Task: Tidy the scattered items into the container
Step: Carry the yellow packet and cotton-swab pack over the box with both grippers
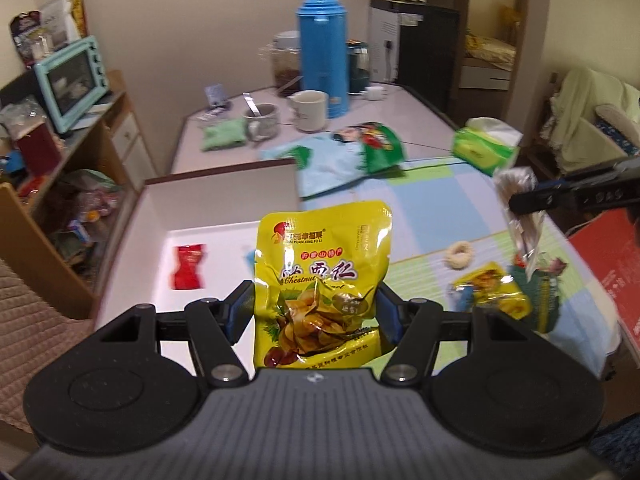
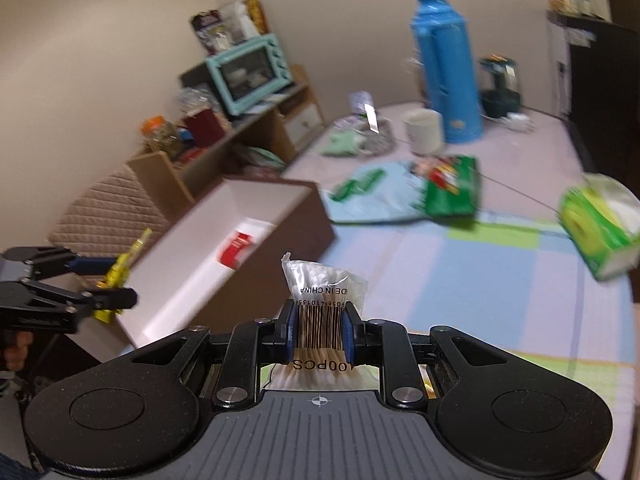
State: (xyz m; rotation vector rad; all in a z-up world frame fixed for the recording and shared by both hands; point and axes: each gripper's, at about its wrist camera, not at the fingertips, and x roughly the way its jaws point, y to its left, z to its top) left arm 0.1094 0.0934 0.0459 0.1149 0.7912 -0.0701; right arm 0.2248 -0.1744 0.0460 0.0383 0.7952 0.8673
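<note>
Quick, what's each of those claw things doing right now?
Left gripper: closed on a yellow chestnut packet.
Right gripper: closed on a bag of cotton swabs.

The tabletop [image 1: 436,204] wears a pastel checked cloth at the lower right of the left-wrist frame. On it lie a white open box [image 1: 216,200] at centre left, a green snack bag [image 1: 380,144], a tissue pack [image 1: 486,146], a blue thermos [image 1: 322,48] and two mugs [image 1: 308,110] toward the top.
</note>
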